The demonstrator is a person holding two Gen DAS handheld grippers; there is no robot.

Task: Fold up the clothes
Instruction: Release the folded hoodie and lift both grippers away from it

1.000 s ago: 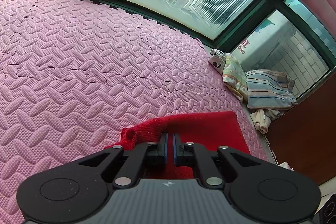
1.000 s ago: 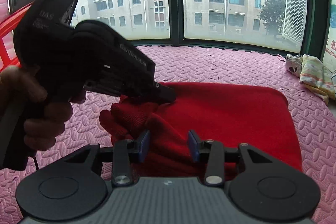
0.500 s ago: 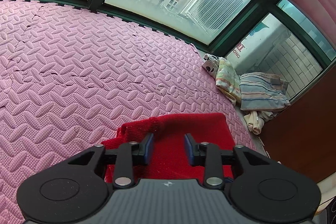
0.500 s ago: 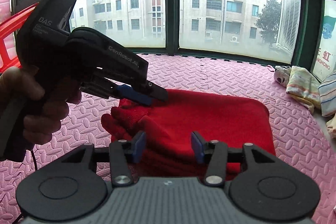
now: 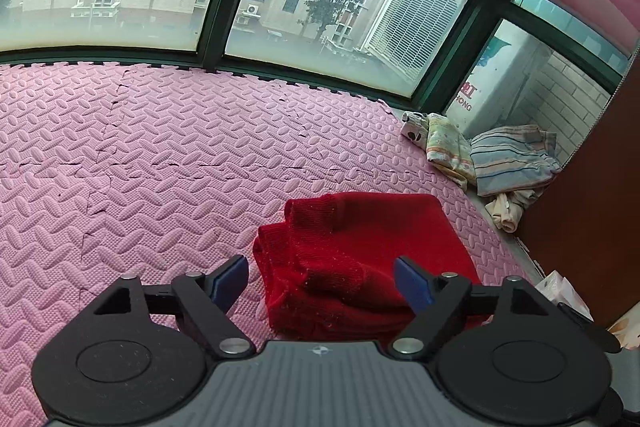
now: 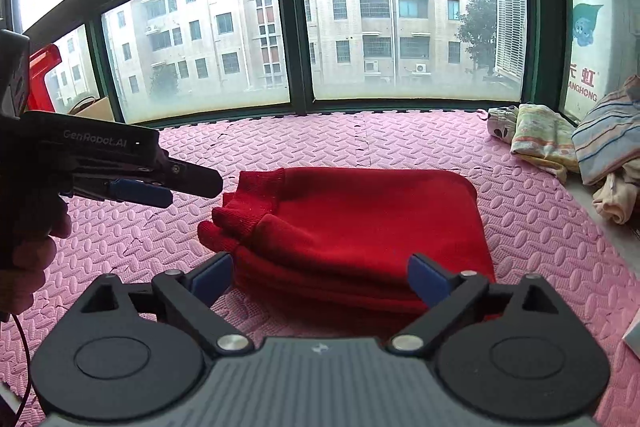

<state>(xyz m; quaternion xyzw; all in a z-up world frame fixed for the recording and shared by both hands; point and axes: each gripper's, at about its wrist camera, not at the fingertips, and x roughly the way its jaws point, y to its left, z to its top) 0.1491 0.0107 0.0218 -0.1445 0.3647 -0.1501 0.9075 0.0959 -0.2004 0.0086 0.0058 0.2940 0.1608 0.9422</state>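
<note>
Soft, even daylight comes through the windows point(image 6: 412, 27), blown out white at the top, shadows are faint, focus is sharp, and fisheye distortion bends the frame edges.

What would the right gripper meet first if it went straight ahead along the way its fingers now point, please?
Most likely the folded red sweater. The right gripper is open, and the near edge of the sweater lies directly ahead between its fingers, on the pink foam mat. How far off it is I cannot tell.

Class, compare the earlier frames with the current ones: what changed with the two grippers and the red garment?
The left gripper opened, released the red garment and drew back leftward. The right gripper opened wider. The garment stayed folded on the pink mat.
</note>
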